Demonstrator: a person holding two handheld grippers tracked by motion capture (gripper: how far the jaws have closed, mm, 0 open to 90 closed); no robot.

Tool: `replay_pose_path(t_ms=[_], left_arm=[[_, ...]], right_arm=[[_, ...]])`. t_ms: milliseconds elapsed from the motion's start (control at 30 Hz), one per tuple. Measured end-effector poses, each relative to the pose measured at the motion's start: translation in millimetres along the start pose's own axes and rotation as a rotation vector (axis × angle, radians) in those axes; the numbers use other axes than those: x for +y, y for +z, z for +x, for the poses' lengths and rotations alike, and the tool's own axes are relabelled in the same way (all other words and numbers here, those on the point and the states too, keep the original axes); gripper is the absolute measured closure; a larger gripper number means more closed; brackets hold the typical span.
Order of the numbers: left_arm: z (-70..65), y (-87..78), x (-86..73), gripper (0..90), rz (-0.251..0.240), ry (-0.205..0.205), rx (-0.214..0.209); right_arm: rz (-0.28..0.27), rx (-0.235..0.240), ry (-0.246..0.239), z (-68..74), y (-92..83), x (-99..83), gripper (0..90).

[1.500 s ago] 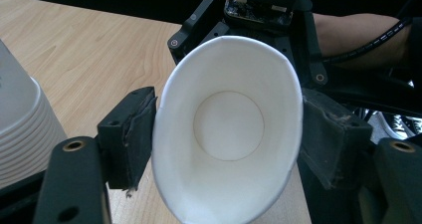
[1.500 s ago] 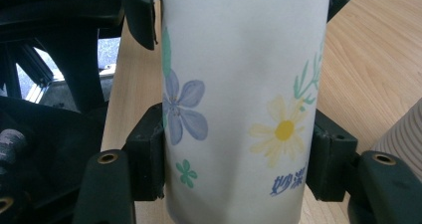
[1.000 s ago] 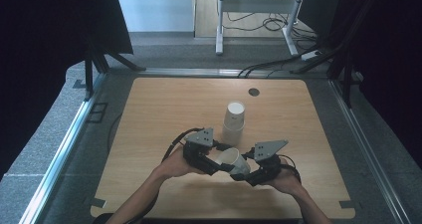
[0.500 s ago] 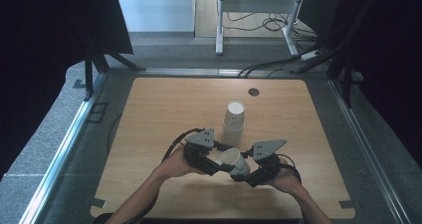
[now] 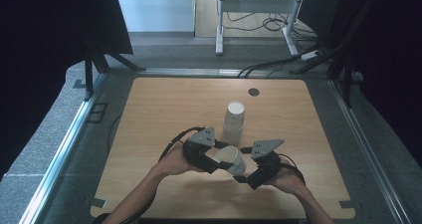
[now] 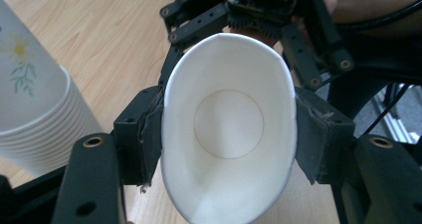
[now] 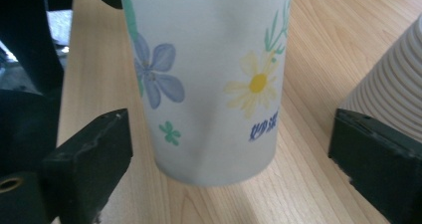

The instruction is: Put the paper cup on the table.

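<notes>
Wooden table [image 5: 164,114]; left tongs [image 6: 226,139] gripping flowered, blue-lettered paper cup [image 7: 209,79], right tongs [image 7: 229,159] just spread wide.

Wooden table [image 5: 164,114], rounded corners, pale grain, framed left and right by metal rails [image 5: 59,157]. A stack of paper cups [image 5: 234,116] stands upside down slightly right of centre. A small dark disc [image 5: 254,91] sits in the tabletop near the far edge, right of centre.
</notes>
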State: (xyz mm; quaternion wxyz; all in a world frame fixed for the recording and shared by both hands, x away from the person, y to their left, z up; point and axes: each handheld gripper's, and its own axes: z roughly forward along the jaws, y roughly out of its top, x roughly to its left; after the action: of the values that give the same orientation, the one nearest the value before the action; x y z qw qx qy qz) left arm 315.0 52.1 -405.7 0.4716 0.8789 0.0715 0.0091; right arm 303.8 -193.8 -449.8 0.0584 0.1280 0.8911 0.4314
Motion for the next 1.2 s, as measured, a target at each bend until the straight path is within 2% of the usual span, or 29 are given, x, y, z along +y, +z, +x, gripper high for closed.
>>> replay_pose_path(t_ms=[367,1200], left_arm=[[6.0,-3.3,1.4,34.6,0.084,-0.013,0.076],[20.3,-16.7,2.5,34.6,0.206,-0.072,0.218]], right_arm=[[0.038,-0.073,0.019,0.6,-1.5,-2.1,1.2],[0.022,-0.181,0.109,-4.6,-16.0,-25.5,1.5]])
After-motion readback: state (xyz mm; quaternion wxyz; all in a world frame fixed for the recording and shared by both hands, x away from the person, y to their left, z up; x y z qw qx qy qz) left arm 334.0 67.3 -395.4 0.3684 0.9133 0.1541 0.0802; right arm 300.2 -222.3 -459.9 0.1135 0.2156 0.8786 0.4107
